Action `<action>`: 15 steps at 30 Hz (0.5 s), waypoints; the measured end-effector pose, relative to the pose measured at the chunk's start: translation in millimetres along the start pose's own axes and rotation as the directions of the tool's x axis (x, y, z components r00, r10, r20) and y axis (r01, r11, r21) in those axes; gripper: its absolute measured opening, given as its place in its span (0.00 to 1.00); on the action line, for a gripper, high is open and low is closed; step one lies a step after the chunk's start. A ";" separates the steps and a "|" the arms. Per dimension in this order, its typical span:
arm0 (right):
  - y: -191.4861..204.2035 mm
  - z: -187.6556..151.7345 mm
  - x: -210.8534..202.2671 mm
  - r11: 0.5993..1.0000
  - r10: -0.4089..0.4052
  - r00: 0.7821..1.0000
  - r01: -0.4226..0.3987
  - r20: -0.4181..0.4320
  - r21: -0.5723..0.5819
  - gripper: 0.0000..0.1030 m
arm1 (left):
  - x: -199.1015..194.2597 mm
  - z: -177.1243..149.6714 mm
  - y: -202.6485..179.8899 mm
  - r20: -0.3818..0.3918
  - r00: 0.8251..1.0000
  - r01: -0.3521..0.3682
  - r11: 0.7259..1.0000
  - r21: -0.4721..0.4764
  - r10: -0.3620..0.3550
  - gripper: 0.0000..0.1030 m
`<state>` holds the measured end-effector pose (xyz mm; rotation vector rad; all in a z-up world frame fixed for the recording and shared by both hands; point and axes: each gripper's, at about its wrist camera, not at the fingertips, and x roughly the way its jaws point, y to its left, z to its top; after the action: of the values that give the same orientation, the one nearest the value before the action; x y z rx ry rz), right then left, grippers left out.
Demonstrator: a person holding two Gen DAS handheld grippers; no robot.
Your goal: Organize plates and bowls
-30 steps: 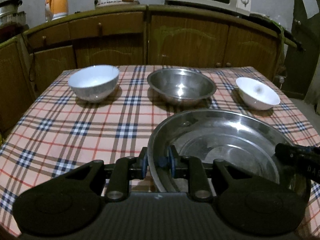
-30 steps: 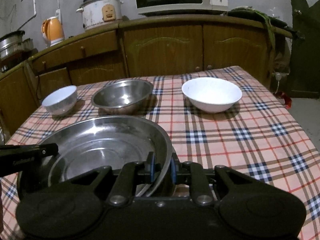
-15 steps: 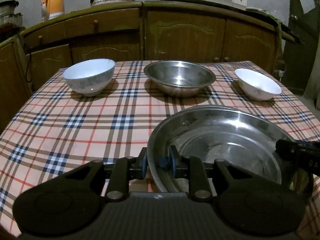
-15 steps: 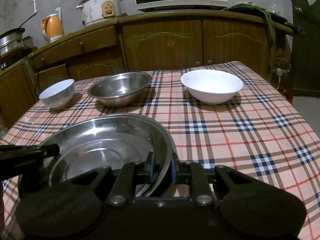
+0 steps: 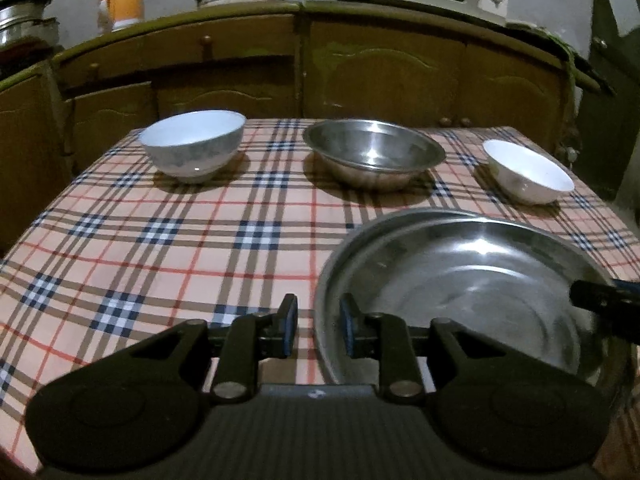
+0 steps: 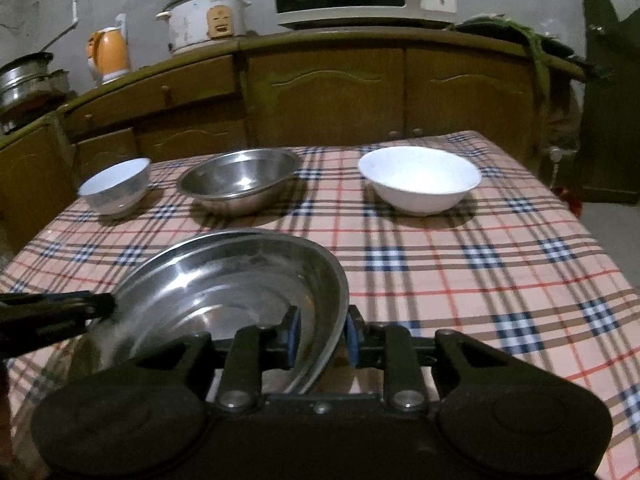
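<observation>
left wrist view: the left gripper (image 5: 316, 326) stands with its fingers parted, straddling the near-left rim of the large steel plate (image 5: 472, 280) with a gap at each pad. beyond the plate, on the plaid tablecloth (image 5: 180, 248), sit a pale blue bowl (image 5: 193, 145), a steel bowl (image 5: 374, 155) and a white bowl (image 5: 527, 176).

right wrist view: the right gripper (image 6: 320, 336) has its fingers spread either side of the plate (image 6: 224, 292) rim, not pinching it. beyond the plate stand the white bowl (image 6: 419, 184), steel bowl (image 6: 239, 181) and pale blue bowl (image 6: 114, 185).
</observation>
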<state>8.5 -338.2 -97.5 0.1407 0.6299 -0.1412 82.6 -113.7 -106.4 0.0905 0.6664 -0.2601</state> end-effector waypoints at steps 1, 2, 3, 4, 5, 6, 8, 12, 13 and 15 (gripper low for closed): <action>-2.4 0.3 -0.1 1.000 0.010 1.000 -0.010 -0.004 0.007 0.36 | -0.3 0.2 1.2 -0.004 1.000 0.003 1.000 -0.006 -0.003 0.26; -3.8 0.7 -0.9 1.000 0.016 1.000 -0.016 -0.008 0.008 0.37 | -1.0 0.4 2.0 -0.004 1.000 0.004 1.000 -0.009 -0.004 0.26; -4.8 0.8 -2.8 1.000 0.012 1.000 -0.012 -0.004 0.001 0.39 | -2.1 0.3 2.1 -0.001 1.000 0.004 1.000 -0.008 -0.004 0.26; -5.1 0.8 -5.9 1.000 0.011 1.000 -0.011 0.006 -0.004 0.46 | -3.2 0.4 1.6 0.002 1.000 0.004 1.000 -0.005 -0.004 0.26; -5.5 0.8 -7.6 1.000 0.027 1.000 -0.027 0.010 -0.007 0.48 | -4.1 0.6 1.1 0.006 1.000 0.004 1.000 -0.003 -0.004 0.26; -4.8 1.0 -7.9 0.999 0.046 0.999 -0.046 0.002 -0.016 0.53 | -4.5 0.7 0.9 0.006 1.000 0.004 1.000 -0.006 -0.004 0.26; 1.3 0.9 -9.3 0.998 0.027 1.000 -0.028 -0.006 -0.064 0.57 | -5.1 0.8 0.3 0.000 1.000 0.011 1.000 -0.008 -0.011 0.26; -1.4 1.9 -29.9 0.996 0.021 0.999 -0.018 0.037 -0.089 0.57 | -12.6 1.6 -0.9 0.017 1.000 0.021 1.000 0.008 -0.021 0.26; -5.2 2.5 -36.9 0.997 0.039 0.998 -0.036 0.044 -0.068 0.57 | -14.1 2.3 -1.1 0.020 0.999 0.024 1.000 0.009 -0.025 0.26; -9.3 0.9 -48.7 0.997 0.052 0.997 -0.049 0.050 -0.056 0.57 | -17.2 3.0 -1.8 0.029 0.999 0.026 1.000 0.009 -0.026 0.26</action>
<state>-31.5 -343.1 -68.6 0.0993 0.5783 -0.0782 71.0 -112.4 -93.4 0.0862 0.6381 -0.2886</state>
